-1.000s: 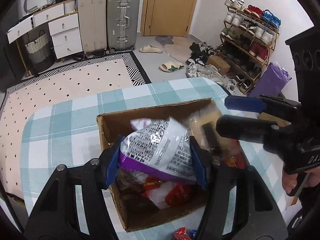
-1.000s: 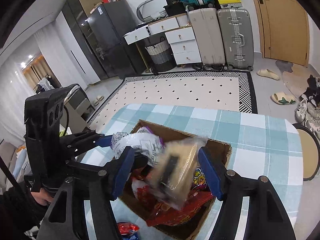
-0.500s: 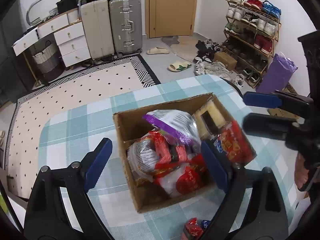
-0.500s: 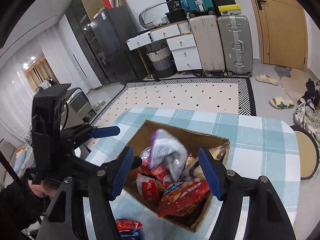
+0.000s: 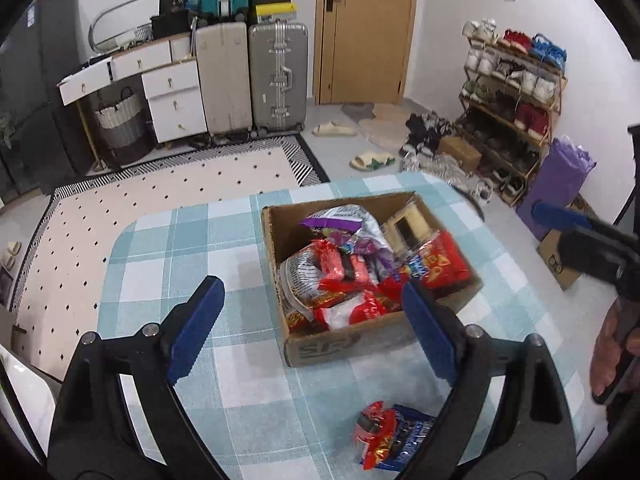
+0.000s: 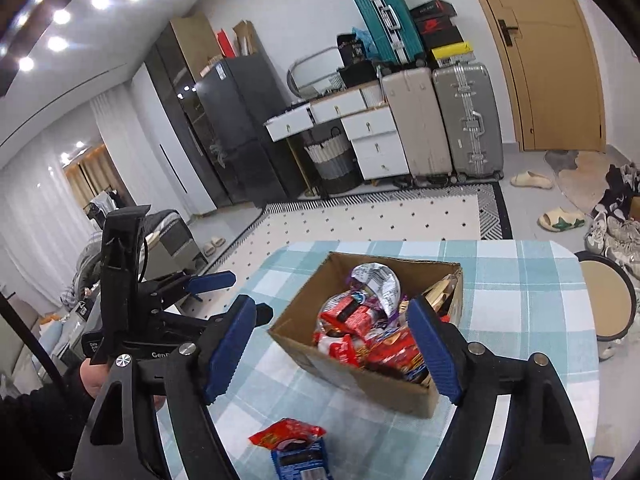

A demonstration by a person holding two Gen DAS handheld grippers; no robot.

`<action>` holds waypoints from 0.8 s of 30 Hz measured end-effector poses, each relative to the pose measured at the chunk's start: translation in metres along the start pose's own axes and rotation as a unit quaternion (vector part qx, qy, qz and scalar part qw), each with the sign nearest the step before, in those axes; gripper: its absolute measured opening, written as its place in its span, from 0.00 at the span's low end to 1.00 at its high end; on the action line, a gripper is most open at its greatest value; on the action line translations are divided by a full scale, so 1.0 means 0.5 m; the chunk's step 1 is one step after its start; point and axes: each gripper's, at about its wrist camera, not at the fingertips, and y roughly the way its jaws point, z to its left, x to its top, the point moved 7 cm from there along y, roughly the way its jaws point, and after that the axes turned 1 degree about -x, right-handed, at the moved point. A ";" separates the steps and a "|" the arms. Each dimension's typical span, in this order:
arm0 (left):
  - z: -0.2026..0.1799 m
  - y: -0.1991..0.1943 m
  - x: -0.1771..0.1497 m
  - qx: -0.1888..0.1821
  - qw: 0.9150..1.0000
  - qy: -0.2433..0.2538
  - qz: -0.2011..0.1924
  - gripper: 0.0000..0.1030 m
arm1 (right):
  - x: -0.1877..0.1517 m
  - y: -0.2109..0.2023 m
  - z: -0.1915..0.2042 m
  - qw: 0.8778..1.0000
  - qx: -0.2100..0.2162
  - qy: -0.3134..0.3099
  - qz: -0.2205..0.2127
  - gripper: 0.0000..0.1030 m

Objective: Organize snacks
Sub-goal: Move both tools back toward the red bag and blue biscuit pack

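- The left gripper (image 5: 310, 328), black with blue pads, hangs over the near-left part of the table with its jaws spread wide and nothing between them; its jaws have just been opening, and the box sits beyond its right finger. In the right wrist view the same tool shows well left of the box, gripped by a hand (image 6: 94, 376).
- The rounded table under a teal-and-white checked cloth (image 5: 168, 248) carries everything named here.
- The open brown cardboard box (image 5: 348, 346) stands on the cloth towards the table's far right part. It is heaped with snack packets.
- A silver-and-purple crinkled bag (image 5: 344, 220) lies at the back of the box, topmost in the heap.
- Red foil packets (image 5: 340, 268) fill the middle and front of the box, below the silver bag.
- A clear-wrapped pale snack block (image 5: 408, 226) leans against the box's far right corner.
- A red-and-blue snack packet (image 5: 390, 436) lies flat on the cloth in front of the box, apart from it, on the near side of the table.
- The right gripper (image 6: 332, 348), also black with blue pads, hangs in front of the box, jaws apart and empty; they have just been opening. In the left wrist view it reaches in from the right edge, right of the box, held by a hand (image 5: 610, 356).
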 end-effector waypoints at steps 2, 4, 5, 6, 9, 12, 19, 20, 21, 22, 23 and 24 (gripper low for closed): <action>-0.006 -0.031 -0.001 0.000 1.000 -0.001 -0.014 0.87 | -0.018 -0.019 0.020 1.000 -0.003 -0.009 -0.012 0.80; -0.014 -0.069 -0.007 0.005 1.000 -0.004 -0.027 0.88 | -0.037 -0.037 0.039 1.000 -0.003 -0.015 -0.024 0.80; -0.018 -0.085 -0.008 0.006 0.999 -0.004 -0.036 0.91 | -0.047 -0.047 0.048 0.999 0.000 -0.014 -0.030 0.81; -0.022 -0.107 -0.014 0.009 0.999 -0.003 -0.048 0.94 | -0.057 -0.062 0.056 0.999 0.000 -0.014 -0.043 0.81; -0.032 -0.159 -0.034 0.017 0.997 -0.003 -0.080 0.99 | -0.084 -0.097 0.078 0.996 -0.014 -0.025 -0.082 0.84; -0.046 -0.196 -0.064 0.014 0.996 -0.001 -0.086 0.99 | -0.117 -0.113 0.097 0.995 -0.020 -0.034 -0.093 0.92; -0.061 -0.261 -0.148 0.045 0.992 0.014 -0.119 0.99 | -0.204 -0.103 0.103 0.995 -0.049 -0.026 -0.087 0.99; -0.059 -0.263 -0.161 0.046 0.991 0.011 -0.122 0.99 | -0.218 -0.097 0.100 0.995 -0.052 -0.022 -0.081 0.99; -0.055 -0.265 -0.178 0.045 0.991 0.005 -0.124 0.99 | -0.234 -0.088 0.098 0.996 -0.053 -0.018 -0.071 0.99; -0.048 -0.264 -0.199 0.046 0.991 -0.002 -0.122 0.99 | -0.246 -0.081 0.097 0.996 -0.055 -0.017 -0.064 0.99; -0.040 -0.263 -0.219 0.048 0.991 -0.011 -0.122 0.99 | -0.261 -0.073 0.096 0.997 -0.059 -0.017 -0.053 0.99; -0.032 -0.258 -0.233 0.050 0.991 -0.017 -0.123 0.99 | -0.271 -0.065 0.095 0.997 -0.061 -0.020 -0.046 0.99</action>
